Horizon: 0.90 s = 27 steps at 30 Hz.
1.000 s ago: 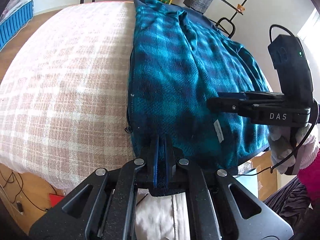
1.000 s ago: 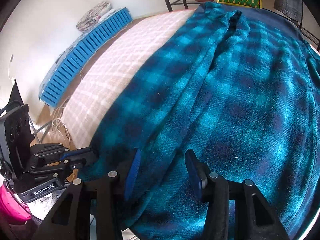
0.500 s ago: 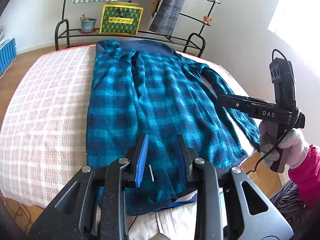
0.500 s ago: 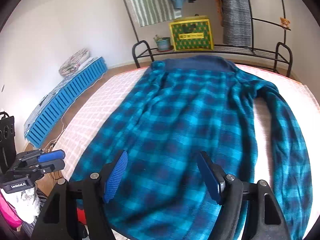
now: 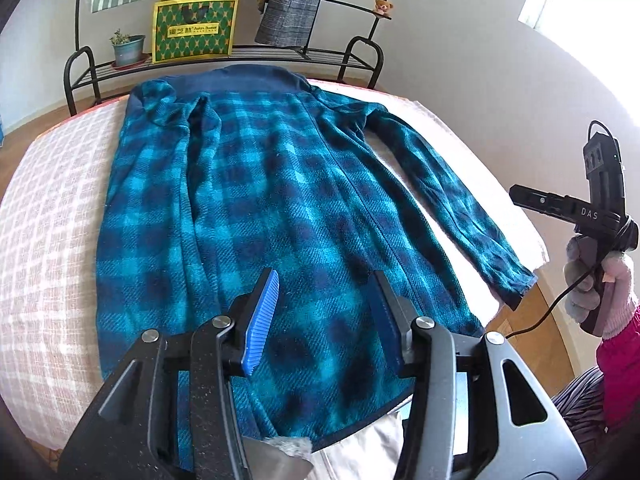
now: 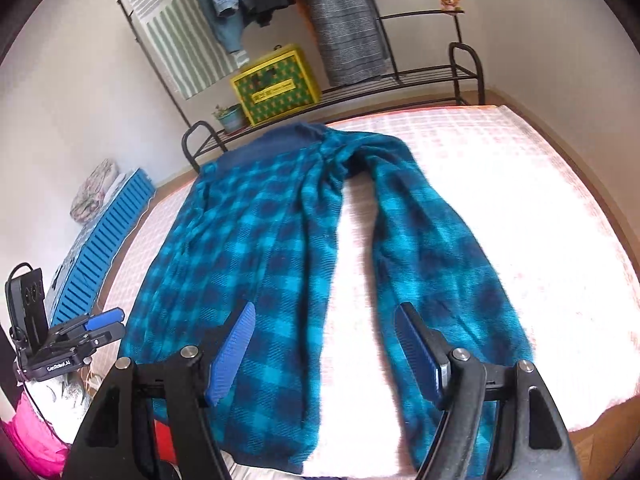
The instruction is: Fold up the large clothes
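A long blue plaid fleece garment (image 5: 260, 200) lies spread flat on the bed (image 5: 44, 220), its dark blue collar at the far end and its hem at the near edge. One sleeve (image 5: 452, 200) lies stretched out to the right, apart from the body. My left gripper (image 5: 324, 312) is open and empty above the hem. My right gripper (image 6: 324, 344) is open and empty above the gap between body (image 6: 240, 248) and sleeve (image 6: 436, 248). Each gripper also shows in the other's view: the right (image 5: 520, 194), the left (image 6: 112, 320).
The bed has a pink-and-white checked cover (image 6: 500, 184). Behind it stands a black metal rack (image 5: 280, 54) with hanging clothes, a yellow-green box (image 5: 194, 28) and a potted plant (image 5: 128, 48). A blue slatted panel (image 6: 104, 236) lies at the left.
My left gripper has let go of the hem and opened wide. Both grippers have pulled back and up from the garment, which now lies flat. The right jaws have opened wider.
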Each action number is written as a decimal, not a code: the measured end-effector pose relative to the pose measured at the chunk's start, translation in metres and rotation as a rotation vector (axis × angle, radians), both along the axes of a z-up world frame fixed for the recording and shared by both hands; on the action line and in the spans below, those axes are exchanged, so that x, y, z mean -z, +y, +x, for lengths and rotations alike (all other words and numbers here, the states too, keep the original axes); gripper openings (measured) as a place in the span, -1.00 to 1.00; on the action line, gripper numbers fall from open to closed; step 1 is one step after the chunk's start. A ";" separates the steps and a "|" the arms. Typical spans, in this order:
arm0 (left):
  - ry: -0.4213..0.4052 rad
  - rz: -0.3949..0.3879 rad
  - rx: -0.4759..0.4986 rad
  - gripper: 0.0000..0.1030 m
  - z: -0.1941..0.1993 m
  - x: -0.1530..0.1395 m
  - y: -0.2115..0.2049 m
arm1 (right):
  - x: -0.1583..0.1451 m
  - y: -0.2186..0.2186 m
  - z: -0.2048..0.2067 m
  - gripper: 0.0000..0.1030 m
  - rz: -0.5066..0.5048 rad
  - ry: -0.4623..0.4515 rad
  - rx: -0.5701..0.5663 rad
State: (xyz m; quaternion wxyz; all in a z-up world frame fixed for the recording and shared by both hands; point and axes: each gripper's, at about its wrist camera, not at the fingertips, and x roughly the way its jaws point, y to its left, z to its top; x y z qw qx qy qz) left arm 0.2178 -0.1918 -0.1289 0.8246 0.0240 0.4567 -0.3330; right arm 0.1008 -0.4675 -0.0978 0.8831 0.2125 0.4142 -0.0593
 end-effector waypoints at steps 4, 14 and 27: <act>0.027 -0.006 0.004 -0.08 0.002 0.013 -0.004 | 0.013 -0.050 -0.024 0.45 0.033 0.029 0.131; 0.101 -0.064 0.032 -0.08 0.010 0.026 -0.016 | 0.065 -0.123 -0.051 0.42 0.161 0.131 0.318; 0.136 -0.056 0.080 -0.07 0.002 0.034 -0.026 | 0.089 -0.141 -0.043 0.39 0.154 0.193 0.348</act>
